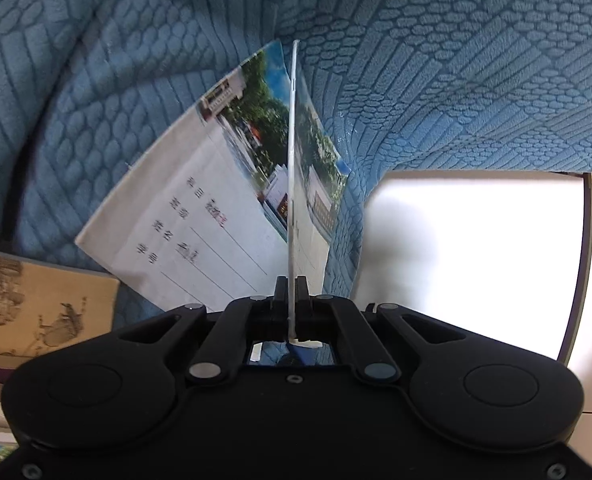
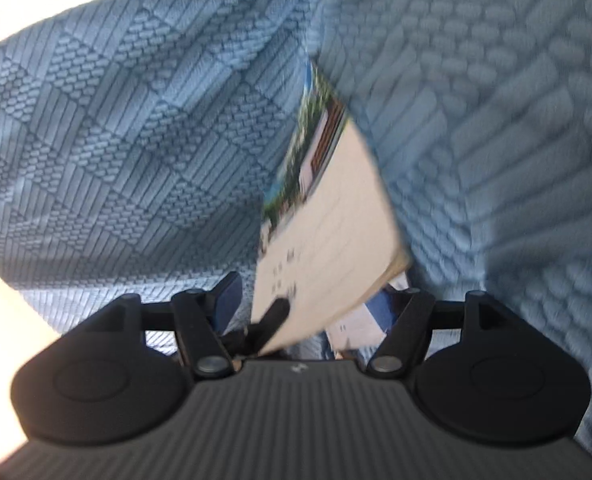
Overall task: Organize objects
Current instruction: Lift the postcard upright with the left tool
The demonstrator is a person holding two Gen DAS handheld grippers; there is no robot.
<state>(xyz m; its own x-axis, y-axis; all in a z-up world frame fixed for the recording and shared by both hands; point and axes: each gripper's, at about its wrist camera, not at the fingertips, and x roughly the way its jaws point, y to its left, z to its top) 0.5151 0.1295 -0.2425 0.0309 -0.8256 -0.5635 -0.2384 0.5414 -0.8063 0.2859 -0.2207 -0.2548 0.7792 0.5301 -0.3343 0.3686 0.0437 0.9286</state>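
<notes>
While my left hand-held gripper (image 1: pixel 291 292) pinches a thin notebook (image 1: pixel 215 200) edge-on over blue textured fabric (image 1: pixel 456 60), only that view shows a tan book (image 1: pixel 35 308) at left. My right hand-held gripper (image 2: pixel 316 312) gapes wide around a blurred notebook (image 2: pixel 336 224), not visibly clamping.
</notes>
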